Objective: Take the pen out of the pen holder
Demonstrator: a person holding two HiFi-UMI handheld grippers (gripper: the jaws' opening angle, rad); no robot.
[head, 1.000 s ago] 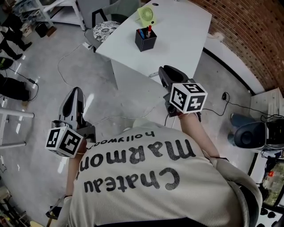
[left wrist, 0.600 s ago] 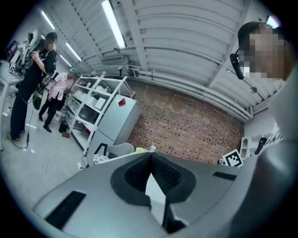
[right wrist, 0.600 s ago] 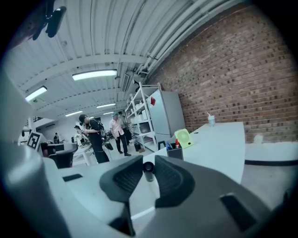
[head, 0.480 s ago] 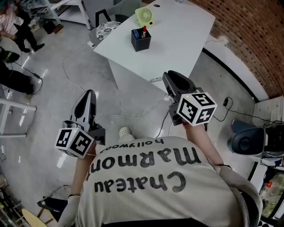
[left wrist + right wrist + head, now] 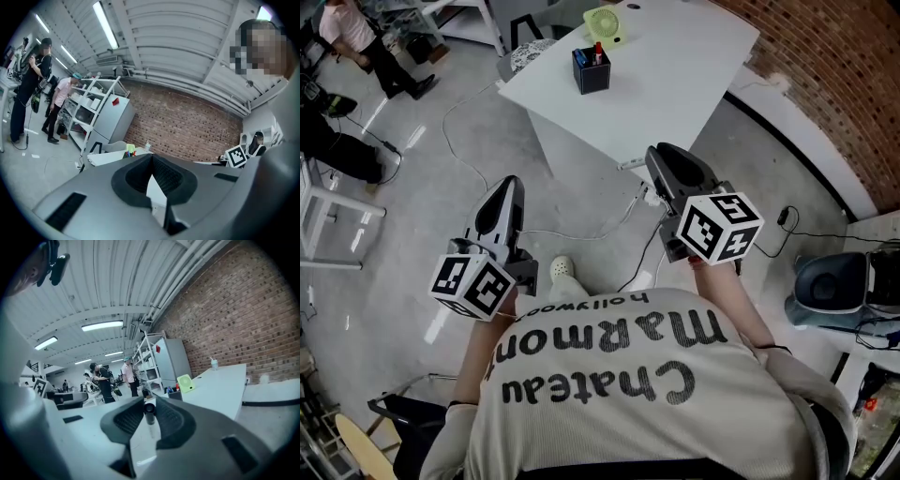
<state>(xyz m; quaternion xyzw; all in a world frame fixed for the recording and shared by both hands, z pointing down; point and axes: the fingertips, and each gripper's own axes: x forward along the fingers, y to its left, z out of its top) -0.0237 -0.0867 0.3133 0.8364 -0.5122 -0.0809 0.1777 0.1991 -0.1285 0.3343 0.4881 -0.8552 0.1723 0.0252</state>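
The black pen holder [image 5: 592,70] stands on the white table [image 5: 675,75] far ahead, with red and blue pens in it; it also shows small in the left gripper view [image 5: 128,153] and the right gripper view [image 5: 174,393]. My right gripper [image 5: 662,159] hangs over the floor short of the table's near edge. Its jaws [image 5: 149,405] are shut on a dark pen [image 5: 149,412] that stands upright between the pads. My left gripper [image 5: 507,190] [image 5: 151,158] is lower left over the floor, its jaws together and nothing in them.
A green desk fan [image 5: 605,25] stands behind the holder. A chair [image 5: 528,49] sits at the table's left end. Cables [image 5: 581,231] trail over the grey floor. People [image 5: 358,39] stand at the far left by shelving [image 5: 91,112]. A brick wall [image 5: 834,84] runs along the right.
The table and pen holder have slid up and shrunk in the head view as I back away. Both grippers have come along, the left one shifting right in the picture.
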